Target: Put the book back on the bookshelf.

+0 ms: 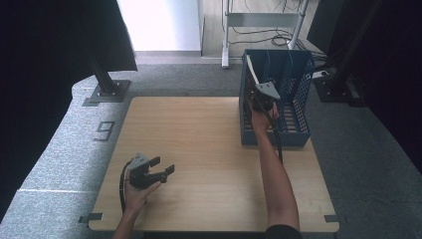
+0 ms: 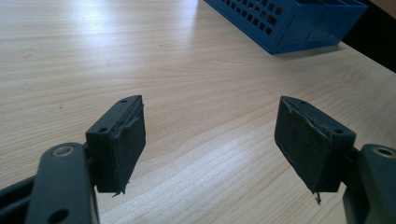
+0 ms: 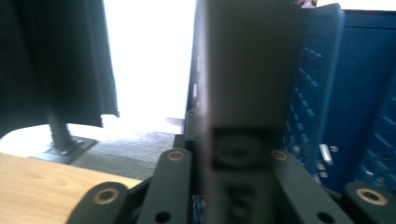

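A blue slotted file rack point(image 1: 298, 84) stands at the table's far right; its corner point(image 2: 289, 18) and its walls point(image 3: 359, 70) appear in the gripper views. My right gripper point(image 1: 258, 87) is at the rack's left side, shut on a flat grey item point(image 1: 251, 67). That item stands upright and rises above the rack's rim. Seen from the right gripper point(image 3: 233, 158), the flat grey item point(image 3: 247, 65) sits between the jaws, blurred, just left of a rack wall. Near the table's front left, my left gripper point(image 1: 165, 165) is open and empty, its fingertips point(image 2: 210, 140) low over bare wood.
The wooden table point(image 1: 199, 139) lies between the two hands. A black stand base point(image 1: 107, 89) and a dark curtain point(image 1: 59, 40) sit beyond the far left corner. A white frame with cables point(image 1: 263, 30) stands behind the rack. A "9" mark point(image 1: 104, 130) is on the floor.
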`<move>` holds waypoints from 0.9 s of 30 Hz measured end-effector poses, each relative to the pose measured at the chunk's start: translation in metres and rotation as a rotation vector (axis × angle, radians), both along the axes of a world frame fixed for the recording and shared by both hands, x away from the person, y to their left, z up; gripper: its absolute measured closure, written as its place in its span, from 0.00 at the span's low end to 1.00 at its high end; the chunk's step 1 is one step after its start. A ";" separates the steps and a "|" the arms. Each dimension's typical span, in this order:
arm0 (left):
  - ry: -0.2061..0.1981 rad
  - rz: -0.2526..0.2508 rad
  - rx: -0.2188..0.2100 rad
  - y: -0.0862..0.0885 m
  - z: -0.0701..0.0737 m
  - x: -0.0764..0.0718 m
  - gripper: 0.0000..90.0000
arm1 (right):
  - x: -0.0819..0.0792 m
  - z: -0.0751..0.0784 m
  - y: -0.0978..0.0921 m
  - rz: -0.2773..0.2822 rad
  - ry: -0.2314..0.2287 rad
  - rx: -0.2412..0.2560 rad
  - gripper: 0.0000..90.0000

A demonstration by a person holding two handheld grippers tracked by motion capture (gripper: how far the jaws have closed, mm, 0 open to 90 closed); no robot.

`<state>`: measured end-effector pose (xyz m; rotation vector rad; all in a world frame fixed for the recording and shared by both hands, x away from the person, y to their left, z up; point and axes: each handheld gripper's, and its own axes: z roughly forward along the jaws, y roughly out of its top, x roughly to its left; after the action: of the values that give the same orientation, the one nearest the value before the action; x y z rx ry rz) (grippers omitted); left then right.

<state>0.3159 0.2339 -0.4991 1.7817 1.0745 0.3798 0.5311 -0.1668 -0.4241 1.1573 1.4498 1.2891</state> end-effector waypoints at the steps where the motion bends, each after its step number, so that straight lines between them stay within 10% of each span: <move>1: -0.001 -0.003 0.002 -0.001 0.000 0.000 0.27 | -0.001 0.001 -0.001 0.023 0.006 0.004 0.79; 27: -0.015 -0.009 -0.004 -0.001 0.004 -0.002 0.27 | -0.009 0.002 0.003 0.107 0.062 -0.048 0.73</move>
<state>0.3135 0.2329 -0.4949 1.7769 1.0560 0.3852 0.5219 -0.1637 -0.4221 1.1094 1.5981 1.2934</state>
